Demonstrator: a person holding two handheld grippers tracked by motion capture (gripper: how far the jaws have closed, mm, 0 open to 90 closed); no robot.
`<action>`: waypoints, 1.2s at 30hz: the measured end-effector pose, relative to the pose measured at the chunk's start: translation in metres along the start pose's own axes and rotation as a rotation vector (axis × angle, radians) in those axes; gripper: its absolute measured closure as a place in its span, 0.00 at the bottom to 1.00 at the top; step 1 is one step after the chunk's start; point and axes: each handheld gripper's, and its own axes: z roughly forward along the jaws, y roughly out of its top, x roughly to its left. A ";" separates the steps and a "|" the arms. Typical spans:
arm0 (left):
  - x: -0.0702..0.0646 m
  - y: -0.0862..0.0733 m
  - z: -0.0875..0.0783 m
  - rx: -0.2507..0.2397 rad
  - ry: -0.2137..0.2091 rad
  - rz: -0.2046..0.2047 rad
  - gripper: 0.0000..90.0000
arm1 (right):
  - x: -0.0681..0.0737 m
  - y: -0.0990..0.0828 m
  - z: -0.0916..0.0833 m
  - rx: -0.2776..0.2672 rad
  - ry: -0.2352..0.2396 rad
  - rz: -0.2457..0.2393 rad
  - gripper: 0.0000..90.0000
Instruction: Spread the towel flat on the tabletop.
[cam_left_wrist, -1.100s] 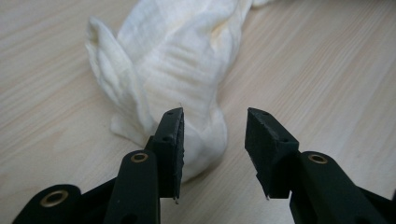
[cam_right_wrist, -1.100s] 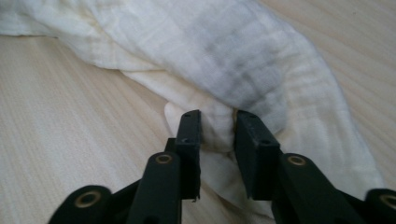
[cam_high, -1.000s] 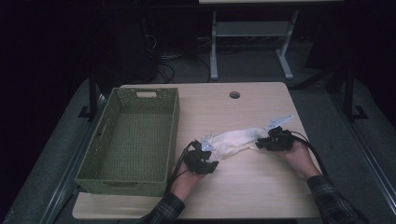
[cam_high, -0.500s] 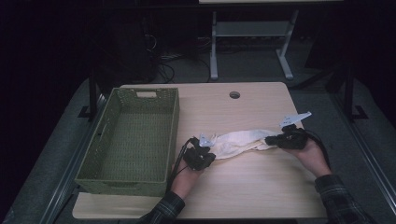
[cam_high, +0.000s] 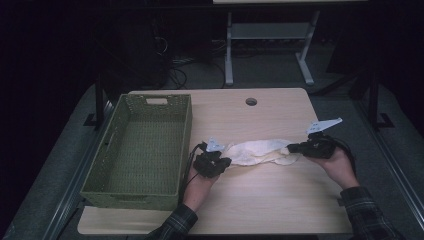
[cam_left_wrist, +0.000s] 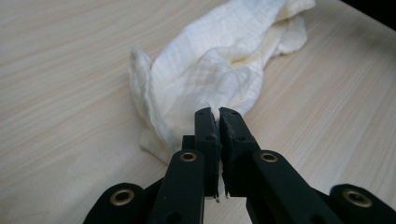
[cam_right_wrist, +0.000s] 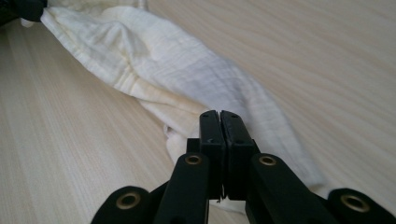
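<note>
A cream cloth (cam_high: 257, 151) lies stretched left to right on the wooden table (cam_high: 260, 200), held at both ends. My left gripper (cam_high: 226, 161) is shut on its left end; in the left gripper view the jaws (cam_left_wrist: 218, 113) pinch a fold of the cloth (cam_left_wrist: 210, 70). My right gripper (cam_high: 292, 148) is shut on the right end. Its jaws have just been closing, and in the right gripper view they (cam_right_wrist: 219, 115) meet on the cloth (cam_right_wrist: 187, 79), which runs away toward the left gripper (cam_right_wrist: 23, 9) at the top left corner.
A green woven basket (cam_high: 185, 145) stands empty on the table's left side, close to my left hand. A round cable hole (cam_high: 251, 101) sits near the far edge. Beyond the table stands a grey metal frame (cam_high: 230, 50) on a dark floor.
My right hand has moved to the right and slightly up, pulling the cloth out longer. The left gripper has closed on the cloth's left end.
</note>
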 end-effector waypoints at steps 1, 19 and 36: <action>0.000 0.001 -0.001 -0.010 0.000 -0.009 0.96 | -0.001 0.000 -0.004 -0.007 -0.009 0.003 0.98; -0.022 -0.015 -0.021 0.029 -0.079 -0.022 0.96 | 0.019 -0.051 -0.053 -0.010 -0.003 0.030 0.99; -0.034 -0.029 -0.010 0.131 -0.108 0.016 0.68 | 0.043 -0.080 -0.049 0.054 0.043 0.022 0.80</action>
